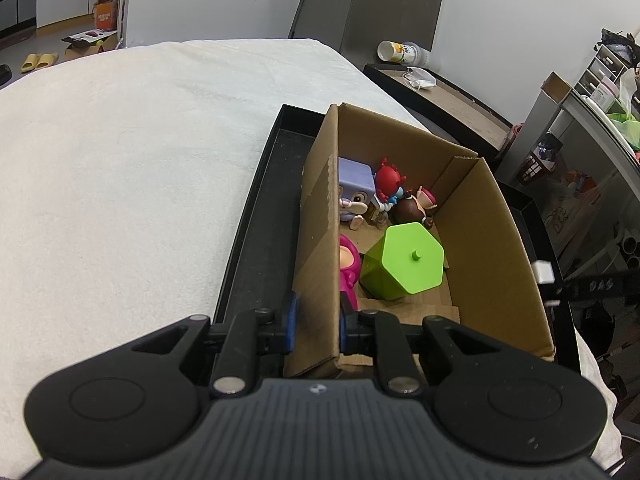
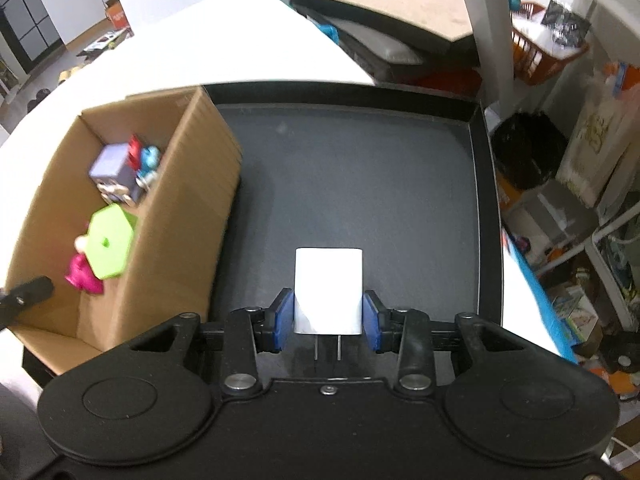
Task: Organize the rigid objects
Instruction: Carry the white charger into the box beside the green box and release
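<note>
Right claw (image 2: 329, 320) pads clamped around white charger (image 2: 329, 288).

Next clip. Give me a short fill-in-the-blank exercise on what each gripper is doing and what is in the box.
1. The right gripper is shut on a white ____.
2. The left gripper is clamped on the wall of the ____ box.
3. The hexagonal container inside the box is ____ in colour.
4. The box stands in a black ____.

Missing words: charger; cardboard; green; tray
</note>
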### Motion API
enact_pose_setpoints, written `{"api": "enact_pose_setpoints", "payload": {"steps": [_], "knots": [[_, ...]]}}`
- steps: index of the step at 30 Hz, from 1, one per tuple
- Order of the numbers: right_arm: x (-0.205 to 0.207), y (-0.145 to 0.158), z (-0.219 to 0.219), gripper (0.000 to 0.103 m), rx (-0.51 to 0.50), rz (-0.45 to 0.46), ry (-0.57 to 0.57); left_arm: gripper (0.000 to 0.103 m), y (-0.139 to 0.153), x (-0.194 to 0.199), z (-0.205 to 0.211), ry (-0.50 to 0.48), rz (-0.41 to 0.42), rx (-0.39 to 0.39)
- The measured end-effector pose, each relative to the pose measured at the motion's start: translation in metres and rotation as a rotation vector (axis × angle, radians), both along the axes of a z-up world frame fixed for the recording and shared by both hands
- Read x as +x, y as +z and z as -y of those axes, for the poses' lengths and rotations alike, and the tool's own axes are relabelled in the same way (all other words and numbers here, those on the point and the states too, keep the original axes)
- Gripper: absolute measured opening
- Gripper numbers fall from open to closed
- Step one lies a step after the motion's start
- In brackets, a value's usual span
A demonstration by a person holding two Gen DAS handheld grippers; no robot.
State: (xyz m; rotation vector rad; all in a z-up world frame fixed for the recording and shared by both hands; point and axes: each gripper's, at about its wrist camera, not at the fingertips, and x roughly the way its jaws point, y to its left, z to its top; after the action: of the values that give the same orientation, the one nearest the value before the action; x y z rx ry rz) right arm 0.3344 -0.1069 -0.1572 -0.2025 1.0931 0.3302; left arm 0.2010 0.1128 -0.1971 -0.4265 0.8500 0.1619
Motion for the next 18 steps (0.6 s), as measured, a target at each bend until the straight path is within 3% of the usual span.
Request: {"api": "enact_pose_setpoints", "payload": {"steps": [18], "knots": [[-0.003, 0.059, -0.051, 0.036, 0.036, 0.102, 0.108, 0.018, 0.0, 0.0, -0.003, 0.005, 0.001, -0.014]]}}
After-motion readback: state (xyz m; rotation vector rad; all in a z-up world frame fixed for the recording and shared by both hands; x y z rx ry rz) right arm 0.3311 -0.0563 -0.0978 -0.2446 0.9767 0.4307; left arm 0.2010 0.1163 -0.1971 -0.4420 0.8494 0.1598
